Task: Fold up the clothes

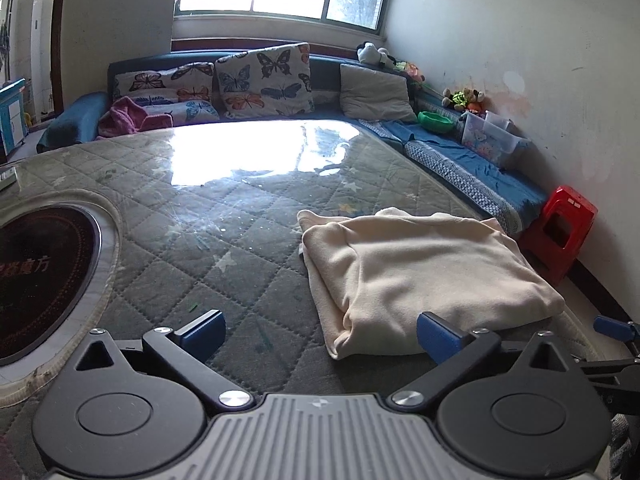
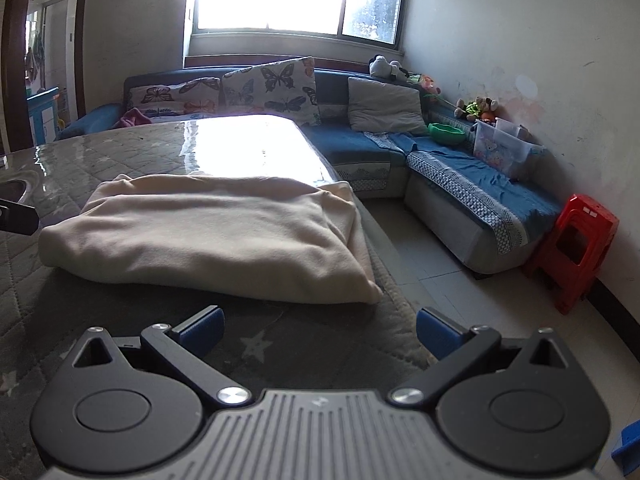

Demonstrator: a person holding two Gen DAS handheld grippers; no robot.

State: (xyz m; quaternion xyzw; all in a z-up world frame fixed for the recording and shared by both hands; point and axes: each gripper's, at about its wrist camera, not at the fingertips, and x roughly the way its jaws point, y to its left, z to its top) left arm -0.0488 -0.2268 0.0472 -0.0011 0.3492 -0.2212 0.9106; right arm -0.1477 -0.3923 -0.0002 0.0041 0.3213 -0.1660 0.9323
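A cream garment [image 1: 424, 272] lies folded into a thick rectangle on the quilted table cover [image 1: 200, 240], near the table's right edge. My left gripper [image 1: 320, 336] is open and empty, just in front of the garment's near left corner. In the right wrist view the same folded garment [image 2: 208, 236] lies ahead and left. My right gripper [image 2: 320, 330] is open and empty, a short way back from the garment's near right corner, over the table's right edge. The right gripper's blue tip also shows in the left wrist view [image 1: 612, 326].
A round dark hotplate [image 1: 40, 276] is set into the table at the left. A blue corner sofa [image 2: 460, 172] with butterfly cushions [image 1: 264, 80] runs behind and along the right wall. A red stool [image 2: 576, 248] stands on the floor at the right. A clear storage box [image 1: 492, 140] sits on the sofa.
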